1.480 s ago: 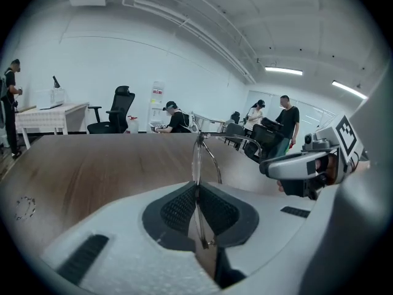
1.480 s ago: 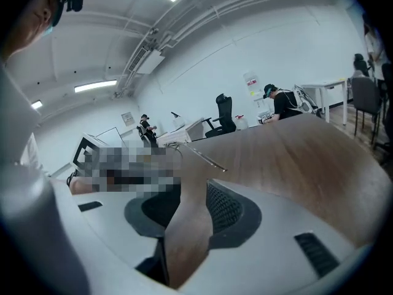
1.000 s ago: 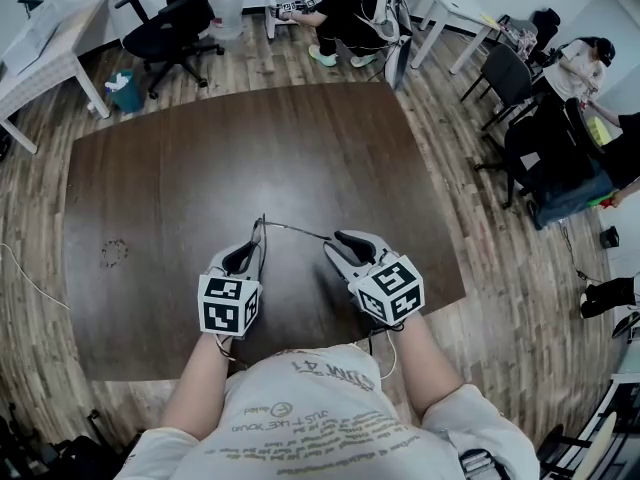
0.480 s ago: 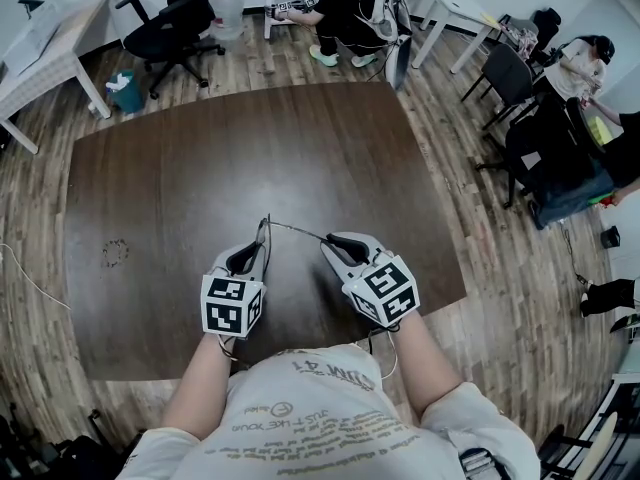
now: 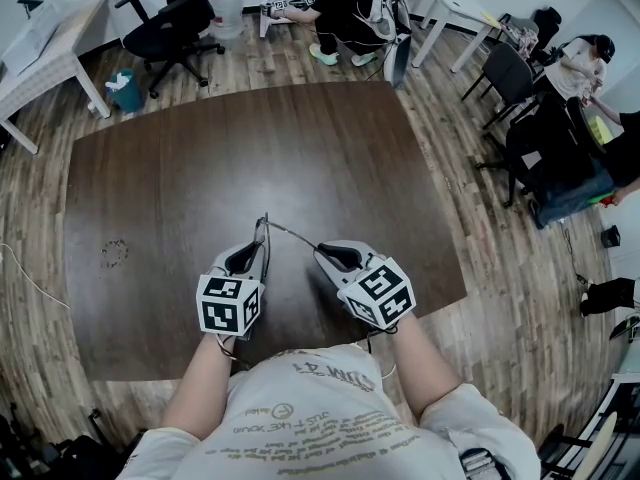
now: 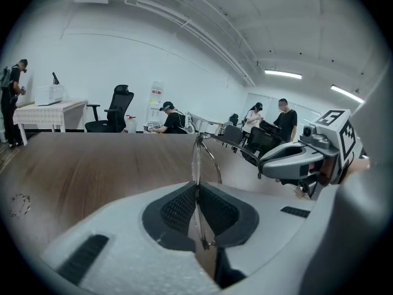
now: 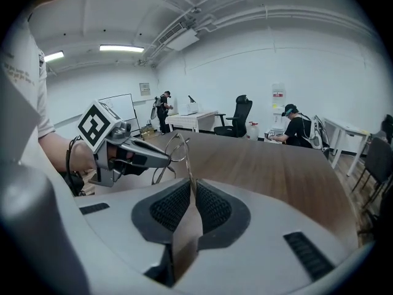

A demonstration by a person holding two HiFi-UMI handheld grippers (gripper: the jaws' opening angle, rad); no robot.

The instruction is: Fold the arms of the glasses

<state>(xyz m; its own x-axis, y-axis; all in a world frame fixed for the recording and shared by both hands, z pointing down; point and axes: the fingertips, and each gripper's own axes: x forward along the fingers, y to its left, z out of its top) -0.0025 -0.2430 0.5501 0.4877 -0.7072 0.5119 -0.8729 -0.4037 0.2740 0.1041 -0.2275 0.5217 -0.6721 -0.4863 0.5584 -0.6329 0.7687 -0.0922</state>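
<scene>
Thin wire-framed glasses (image 5: 263, 230) hang above the dark brown table (image 5: 300, 138), close to my body. My left gripper (image 5: 257, 252) is shut on the front rim, which runs upright between its pads (image 6: 183, 206) in the left gripper view. One arm (image 5: 292, 233) stretches right from the frame to my right gripper (image 5: 322, 252). That gripper's jaws are closing, and the arm (image 7: 186, 165) sits pinched at the top of its pads (image 7: 173, 206). The glasses' other arm curves down beside the frame (image 7: 161, 168).
Wooden floor surrounds the table. Behind it are a black office chair (image 5: 165, 23), a white desk (image 5: 45, 48) at the left and a person crouching (image 5: 345, 8). More people and chairs (image 5: 560, 118) are at the right.
The right gripper's jaws went from wide open to nearly shut on the glasses' arm, and it shifted slightly left toward the left gripper. The left gripper stayed still.
</scene>
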